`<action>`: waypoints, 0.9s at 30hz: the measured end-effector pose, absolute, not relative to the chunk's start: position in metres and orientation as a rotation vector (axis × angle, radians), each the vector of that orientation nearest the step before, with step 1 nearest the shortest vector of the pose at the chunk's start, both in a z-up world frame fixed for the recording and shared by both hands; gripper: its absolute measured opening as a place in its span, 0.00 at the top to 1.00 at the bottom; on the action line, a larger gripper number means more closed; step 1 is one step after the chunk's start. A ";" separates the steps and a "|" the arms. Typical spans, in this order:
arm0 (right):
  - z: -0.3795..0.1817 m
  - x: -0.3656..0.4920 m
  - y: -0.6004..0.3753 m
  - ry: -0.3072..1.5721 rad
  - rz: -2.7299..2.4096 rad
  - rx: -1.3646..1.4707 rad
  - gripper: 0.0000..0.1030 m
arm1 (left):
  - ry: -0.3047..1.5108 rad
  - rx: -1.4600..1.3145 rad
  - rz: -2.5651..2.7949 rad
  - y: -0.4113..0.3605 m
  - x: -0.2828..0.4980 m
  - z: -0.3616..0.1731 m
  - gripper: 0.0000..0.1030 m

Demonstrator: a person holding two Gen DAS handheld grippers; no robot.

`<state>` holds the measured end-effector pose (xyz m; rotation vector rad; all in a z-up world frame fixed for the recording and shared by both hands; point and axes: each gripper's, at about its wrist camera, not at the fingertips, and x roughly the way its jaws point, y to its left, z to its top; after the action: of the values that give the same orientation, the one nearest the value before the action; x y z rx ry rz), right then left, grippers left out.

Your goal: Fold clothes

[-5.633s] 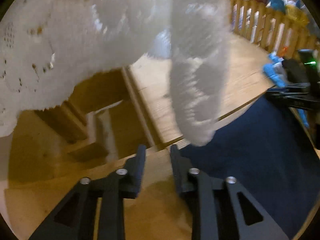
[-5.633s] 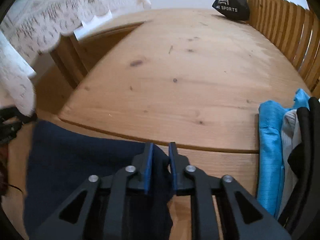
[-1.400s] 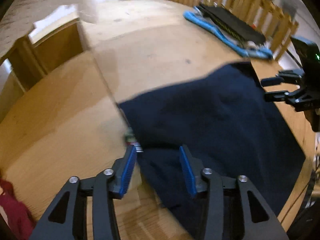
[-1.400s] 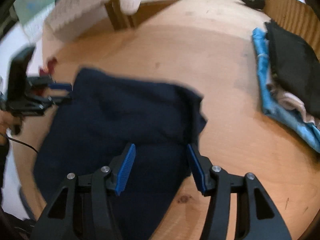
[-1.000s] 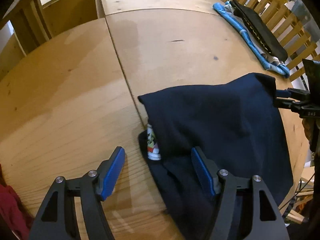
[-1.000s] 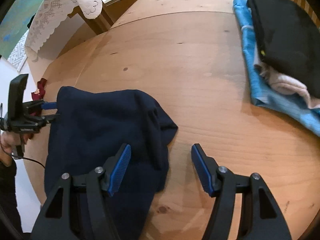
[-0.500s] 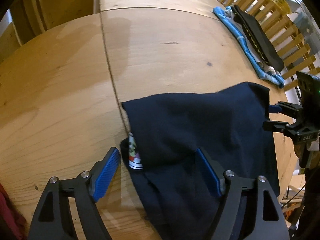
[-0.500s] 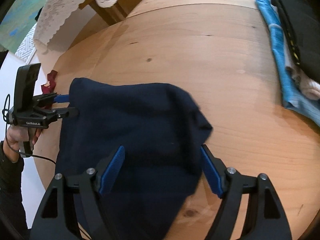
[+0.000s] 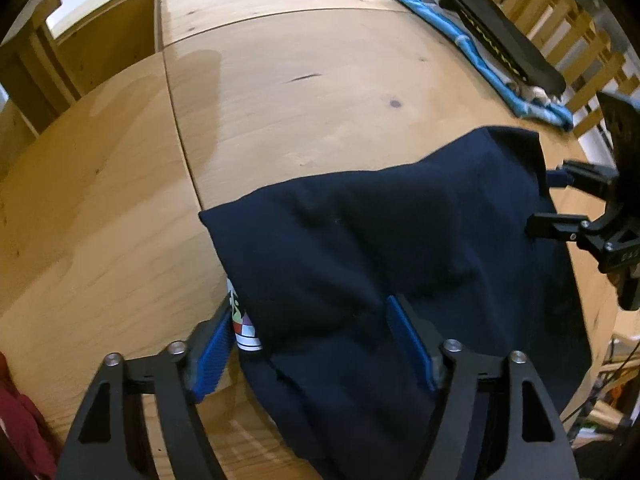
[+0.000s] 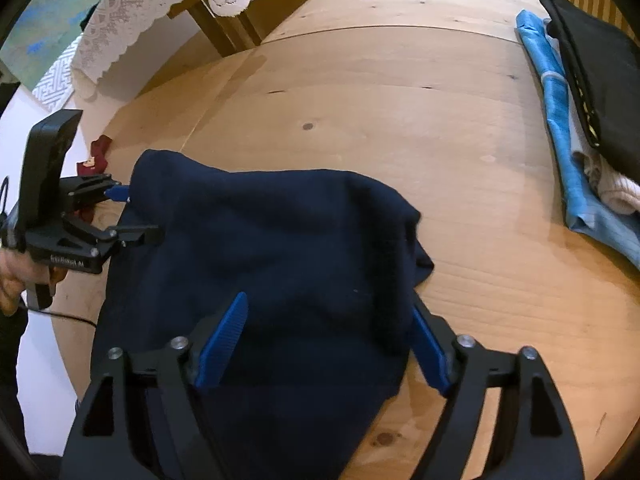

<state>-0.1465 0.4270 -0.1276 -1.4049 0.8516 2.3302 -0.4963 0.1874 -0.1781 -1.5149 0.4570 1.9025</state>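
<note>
The navy garment (image 9: 400, 248) lay rumpled on the wooden table (image 9: 280, 92), near its front edge. The left gripper (image 9: 316, 344) stood apart over one corner, its jaws just closing; the right gripper (image 10: 328, 340), just widening, straddled the other, neither pinching cloth

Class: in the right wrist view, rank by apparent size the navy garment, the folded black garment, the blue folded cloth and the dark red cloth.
1. navy garment, nearest the camera
2. and 3. folded black garment and blue folded cloth: both cut off or covered, unsure
4. dark red cloth
</note>
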 end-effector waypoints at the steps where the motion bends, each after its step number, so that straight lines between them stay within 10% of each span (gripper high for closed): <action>1: -0.128 -0.150 0.425 0.843 2.315 -1.406 0.17 | 0.459 -1.509 1.897 0.190 -0.495 -0.178 0.44; 6: -0.128 -0.166 0.404 0.633 2.299 -1.454 0.29 | 0.445 -1.478 1.878 0.193 -0.490 -0.178 0.56; 9: -0.126 -0.167 0.400 0.703 2.377 -1.433 0.71 | 0.411 -1.464 1.860 0.194 -0.487 -0.179 0.73; 21: -0.141 -0.189 0.396 1.127 2.517 -1.273 0.78 | 0.200 -1.388 1.755 0.229 -0.466 -0.185 0.82; 27: -0.103 -0.208 0.393 0.932 2.569 -1.165 0.79 | 0.181 -1.277 1.862 0.237 -0.480 -0.148 0.85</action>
<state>-0.2079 0.3925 -0.1027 -1.1653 0.9319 2.5695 -0.4798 0.2367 -0.1476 -1.2771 0.1807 1.8621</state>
